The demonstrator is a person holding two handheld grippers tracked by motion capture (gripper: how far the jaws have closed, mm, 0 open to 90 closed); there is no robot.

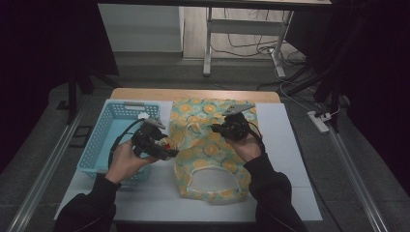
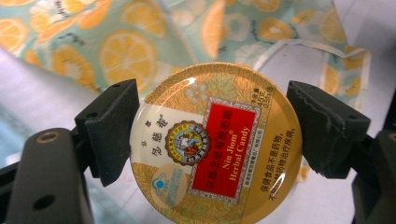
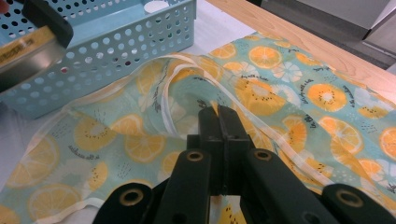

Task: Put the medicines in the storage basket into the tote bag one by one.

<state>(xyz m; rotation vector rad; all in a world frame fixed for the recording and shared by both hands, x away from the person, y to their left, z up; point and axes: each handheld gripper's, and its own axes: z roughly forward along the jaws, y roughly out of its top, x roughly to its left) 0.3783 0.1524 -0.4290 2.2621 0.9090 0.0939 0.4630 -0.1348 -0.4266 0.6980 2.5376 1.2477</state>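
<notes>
A round gold candy tin (image 2: 215, 144) with a red label sits between the pads (image 2: 114, 130) of my left gripper (image 2: 215, 135), which is shut on its rim. In the high view that left gripper (image 1: 168, 146) holds the tin (image 1: 168, 143) over the left edge of a fabric bag (image 1: 212, 159) printed with orange slices. My right gripper (image 1: 216, 128) is over the bag's upper middle. Its jaws are together, and the right gripper (image 3: 218, 112) pinches the bag (image 3: 280, 102) at its white-trimmed edge, lifting a fold.
A light blue perforated basket (image 1: 104, 140) stands left of the bag and holds a small white item (image 1: 143, 116). Its wall (image 3: 116, 51) shows close by in the right gripper view. Bag and basket lie on a white mat (image 1: 285, 145) over a wooden table (image 1: 193, 94).
</notes>
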